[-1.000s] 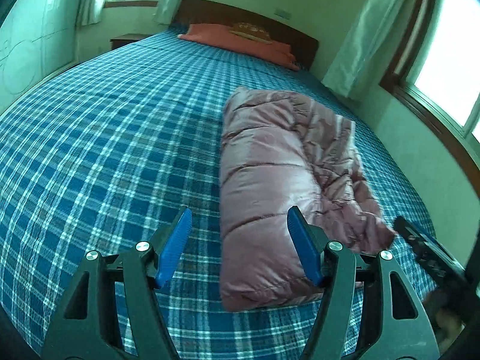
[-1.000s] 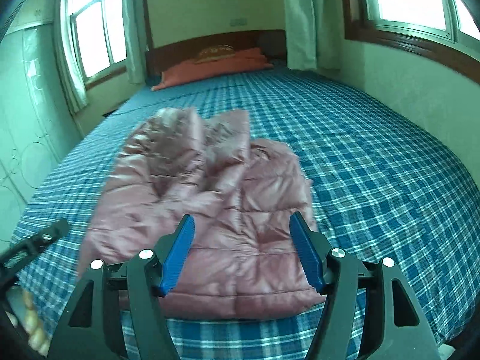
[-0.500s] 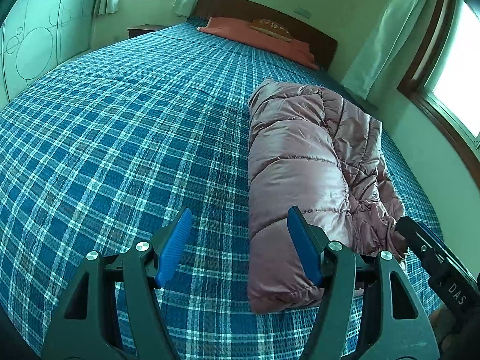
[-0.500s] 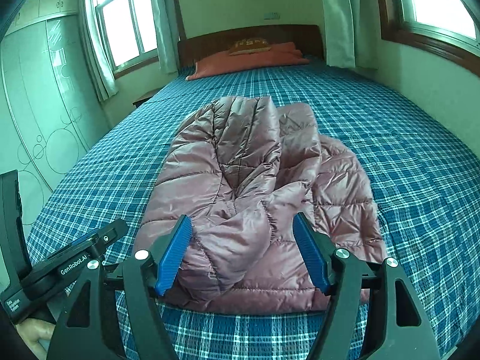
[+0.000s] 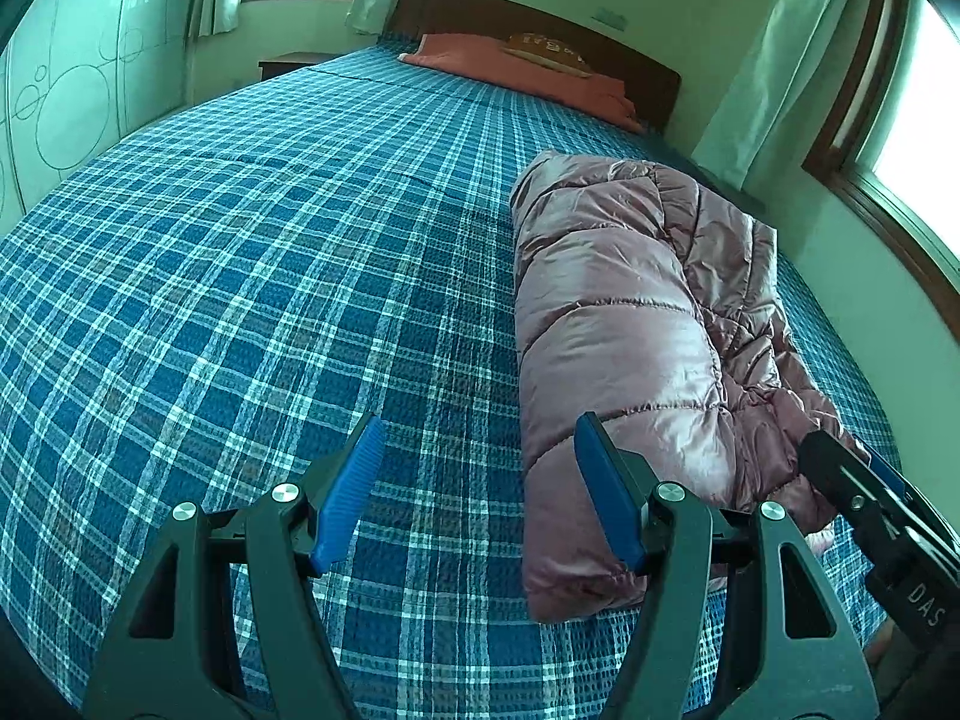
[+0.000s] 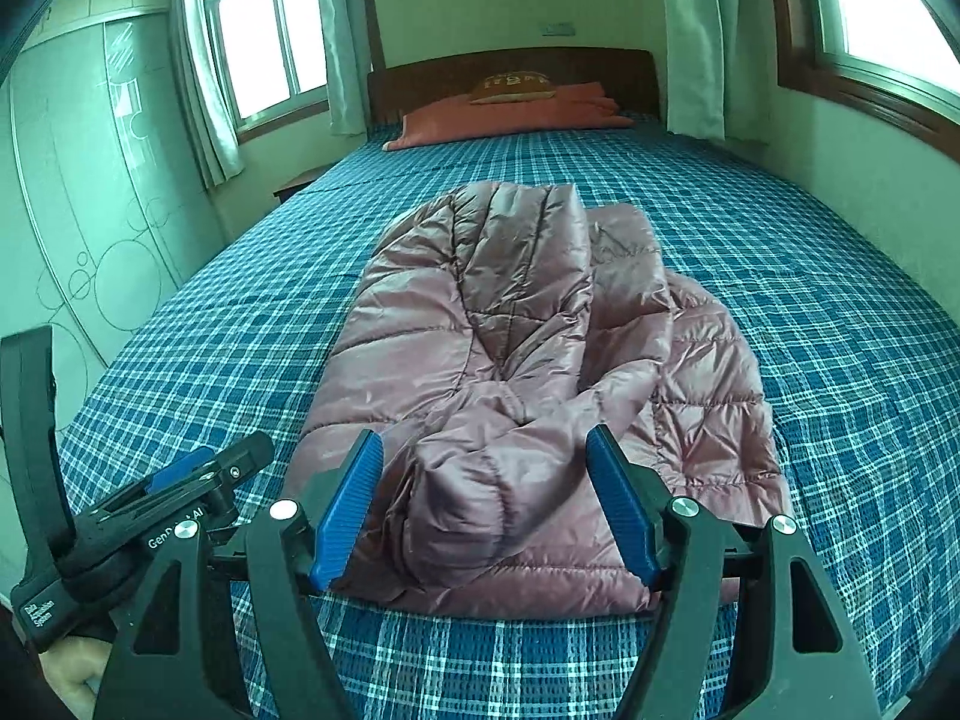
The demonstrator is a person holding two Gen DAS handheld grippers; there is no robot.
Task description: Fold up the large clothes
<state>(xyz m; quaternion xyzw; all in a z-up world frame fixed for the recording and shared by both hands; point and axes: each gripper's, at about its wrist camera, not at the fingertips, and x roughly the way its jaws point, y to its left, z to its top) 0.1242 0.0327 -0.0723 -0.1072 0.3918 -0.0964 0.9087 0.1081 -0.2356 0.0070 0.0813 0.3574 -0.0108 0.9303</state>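
A shiny mauve puffer jacket [image 6: 516, 372] lies on the blue plaid bed, partly folded lengthwise with a sleeve bunched on top. In the left wrist view the jacket [image 5: 624, 348] lies to the right. My left gripper [image 5: 474, 492] is open and empty, above the bedspread just left of the jacket's near hem. My right gripper [image 6: 483, 510] is open and empty, hovering over the jacket's near end. The left gripper also shows at the lower left of the right wrist view [image 6: 186, 480], and the right gripper at the lower right of the left wrist view [image 5: 864, 498].
The plaid bedspread [image 5: 240, 276] covers the whole bed. An orange pillow [image 6: 510, 114] and a wooden headboard [image 6: 510, 69] are at the far end. A wardrobe [image 6: 78, 210] stands on the left, windows with curtains [image 6: 690, 30] on both sides, and a wall close along the bed's right side.
Both grippers have pulled back and risen slightly, so the jacket sits farther right in the left view and more centred in the right view. Both stay open. The jacket has not moved.
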